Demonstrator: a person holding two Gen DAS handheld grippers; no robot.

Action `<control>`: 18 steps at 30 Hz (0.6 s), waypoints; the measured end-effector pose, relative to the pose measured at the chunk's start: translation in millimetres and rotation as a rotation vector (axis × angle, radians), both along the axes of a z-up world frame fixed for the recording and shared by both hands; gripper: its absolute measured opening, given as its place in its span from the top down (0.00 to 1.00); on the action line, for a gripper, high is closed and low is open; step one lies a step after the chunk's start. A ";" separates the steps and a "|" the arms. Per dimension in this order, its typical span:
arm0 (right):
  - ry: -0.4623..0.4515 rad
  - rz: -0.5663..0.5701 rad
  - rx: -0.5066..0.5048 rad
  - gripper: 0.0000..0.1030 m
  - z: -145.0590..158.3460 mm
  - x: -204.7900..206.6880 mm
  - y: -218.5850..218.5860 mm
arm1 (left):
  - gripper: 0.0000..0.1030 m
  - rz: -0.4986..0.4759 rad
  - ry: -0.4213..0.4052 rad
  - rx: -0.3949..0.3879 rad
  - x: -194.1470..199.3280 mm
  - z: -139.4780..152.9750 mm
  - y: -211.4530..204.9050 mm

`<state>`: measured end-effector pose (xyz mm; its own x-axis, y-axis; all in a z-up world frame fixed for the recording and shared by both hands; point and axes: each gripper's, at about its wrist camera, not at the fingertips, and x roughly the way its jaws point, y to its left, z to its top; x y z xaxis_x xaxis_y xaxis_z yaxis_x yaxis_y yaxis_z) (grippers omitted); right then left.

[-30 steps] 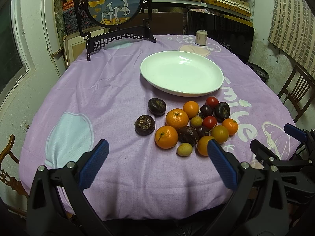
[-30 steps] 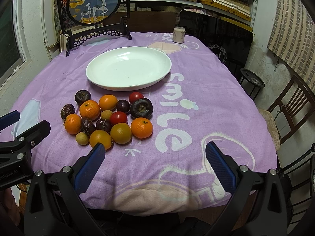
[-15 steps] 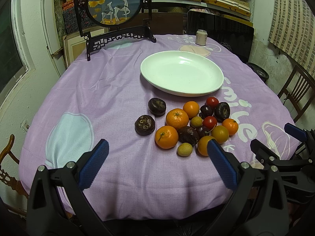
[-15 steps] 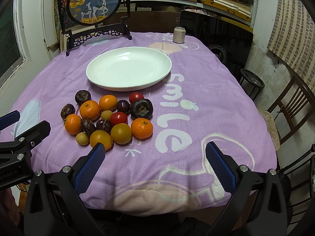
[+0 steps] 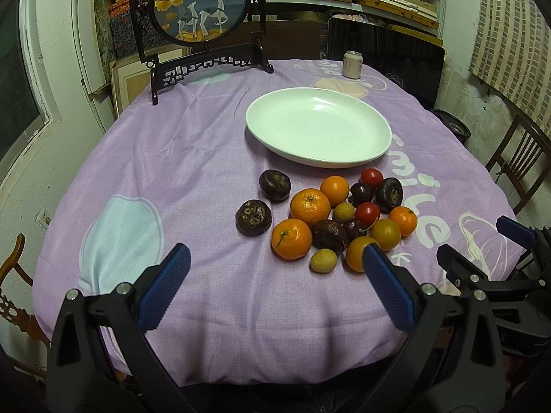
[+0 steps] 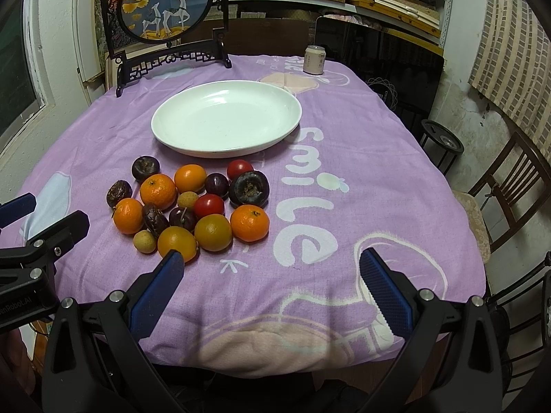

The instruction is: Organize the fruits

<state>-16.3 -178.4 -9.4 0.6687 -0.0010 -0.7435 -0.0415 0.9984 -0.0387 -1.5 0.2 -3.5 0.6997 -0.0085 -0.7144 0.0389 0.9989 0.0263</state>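
A cluster of several fruits (image 5: 330, 216) (image 6: 193, 203) lies on the purple tablecloth: oranges, red tomatoes, dark wrinkled fruits and small yellow ones. Behind it sits a white plate (image 5: 375, 151) (image 6: 282, 134) with nothing on it. My left gripper (image 5: 275, 285) hangs open over the near table edge, just short of the fruits. My right gripper (image 6: 272, 289) is open too, to the right of the pile, with nothing between its fingers. Each gripper shows at the edge of the other's view.
A framed deer picture on a black stand (image 5: 203, 17) (image 6: 165, 10) stands at the table's back left. A drink can (image 5: 352, 64) (image 6: 314, 59) is at the back. Wooden chairs (image 6: 509, 186) stand to the right and a dark screen (image 5: 385, 51) behind.
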 end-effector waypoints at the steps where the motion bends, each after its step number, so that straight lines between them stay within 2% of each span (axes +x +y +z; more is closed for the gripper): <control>1: 0.001 0.000 -0.001 0.01 -0.1 0.1 0.0 | 0.02 0.002 0.001 0.000 -0.4 -1.2 -0.2; 6: 0.021 0.046 0.014 0.01 -19.9 6.7 7.8 | 0.02 0.035 0.023 0.000 0.9 -17.6 12.1; 9: 0.050 0.123 0.019 0.01 -34.0 12.0 18.3 | 0.02 0.076 0.064 0.010 3.4 -31.6 24.5; 11: 0.047 0.190 0.073 0.01 -39.1 12.7 24.5 | 0.02 0.100 0.086 0.002 3.4 -39.9 34.5; 12: 0.046 0.220 0.113 0.10 -40.8 12.6 26.9 | 0.02 0.113 0.094 0.001 3.4 -42.2 40.3; 13: 0.055 0.241 0.138 0.26 -42.3 14.4 29.3 | 0.02 0.125 0.100 0.000 2.6 -44.8 44.5; 15: 0.083 0.268 0.174 0.42 -47.0 18.1 32.3 | 0.02 0.145 0.115 -0.012 2.5 -49.8 54.0; 18: 0.131 0.299 0.208 0.44 -55.5 23.5 38.8 | 0.02 0.160 0.131 -0.024 1.0 -54.1 62.2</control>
<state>7.2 -139.6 -64.9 0.5161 0.3394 -0.7864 -0.3230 0.9275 0.1883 -0.5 62.4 -57.6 0.5948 0.0771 -0.8002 -0.1190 0.9929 0.0073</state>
